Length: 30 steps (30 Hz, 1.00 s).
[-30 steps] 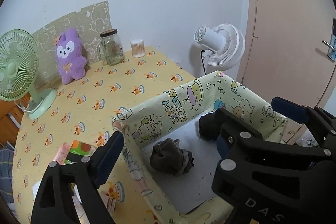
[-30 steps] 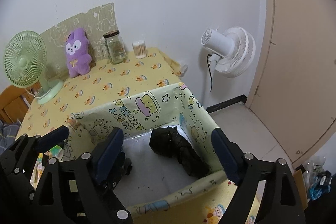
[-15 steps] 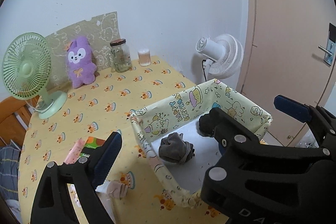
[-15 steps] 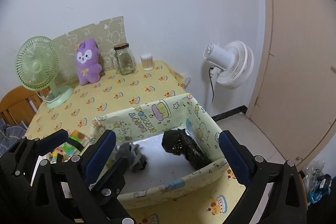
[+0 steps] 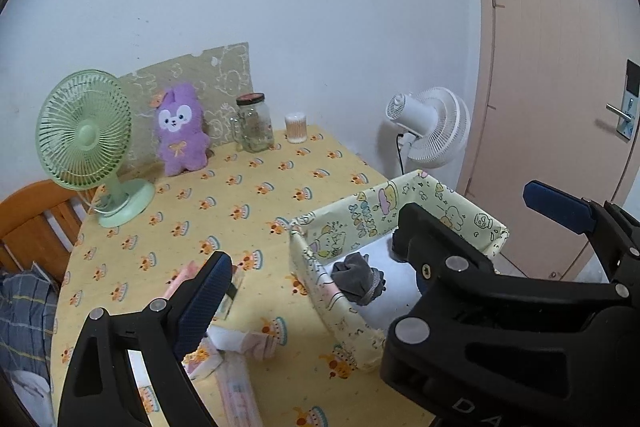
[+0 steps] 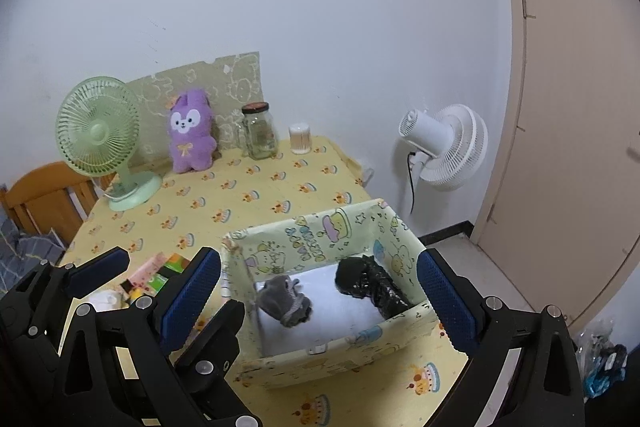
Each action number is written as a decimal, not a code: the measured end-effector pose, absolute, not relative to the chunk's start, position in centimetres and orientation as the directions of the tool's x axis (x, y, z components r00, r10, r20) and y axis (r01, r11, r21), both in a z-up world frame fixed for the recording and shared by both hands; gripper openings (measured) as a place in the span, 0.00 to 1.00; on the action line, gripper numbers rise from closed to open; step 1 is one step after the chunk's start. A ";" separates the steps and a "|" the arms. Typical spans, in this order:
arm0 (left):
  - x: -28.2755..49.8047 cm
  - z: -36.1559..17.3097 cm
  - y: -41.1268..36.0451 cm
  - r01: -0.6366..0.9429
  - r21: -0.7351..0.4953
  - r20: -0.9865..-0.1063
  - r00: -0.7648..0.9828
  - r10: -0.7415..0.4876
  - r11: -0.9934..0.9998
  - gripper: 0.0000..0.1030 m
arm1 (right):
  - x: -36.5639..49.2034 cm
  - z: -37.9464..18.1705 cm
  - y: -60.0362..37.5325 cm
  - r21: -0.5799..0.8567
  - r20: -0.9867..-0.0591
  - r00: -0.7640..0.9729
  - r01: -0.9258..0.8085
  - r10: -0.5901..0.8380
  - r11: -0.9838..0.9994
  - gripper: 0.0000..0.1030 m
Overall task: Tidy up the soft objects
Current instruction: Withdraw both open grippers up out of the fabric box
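Our right gripper (image 6: 316,301) and left gripper (image 5: 384,247) gape empty. We judge the grey sock bundle (image 6: 285,301) light and squashy; we would pinch its bunched middle

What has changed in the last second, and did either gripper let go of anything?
Both grippers have pulled up and back from the box; more tablecloth shows around it. The right gripper has just been opening and now stands wide, nothing between its pads. The left gripper is open and empty, as before. The grey bundle and black bundle stayed in the box; nothing on the table moved.
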State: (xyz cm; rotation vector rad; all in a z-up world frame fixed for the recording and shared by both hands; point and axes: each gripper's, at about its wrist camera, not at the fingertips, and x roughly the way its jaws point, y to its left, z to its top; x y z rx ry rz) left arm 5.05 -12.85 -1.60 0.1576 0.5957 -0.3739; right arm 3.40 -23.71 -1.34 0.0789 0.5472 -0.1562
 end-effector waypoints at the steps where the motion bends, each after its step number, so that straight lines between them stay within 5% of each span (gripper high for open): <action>1: 5.0 -1.5 -12.6 0.387 0.035 -0.573 0.763 -0.299 0.921 0.92 | 3.3 -1.2 -23.5 0.033 -0.521 0.844 0.166 -0.125 0.986 0.97; 30: 1.7 -0.8 -6.3 0.244 0.059 -0.493 0.850 -0.184 0.968 1.00 | 1.0 -0.1 -16.4 0.019 -0.432 0.902 0.038 -0.026 0.999 0.98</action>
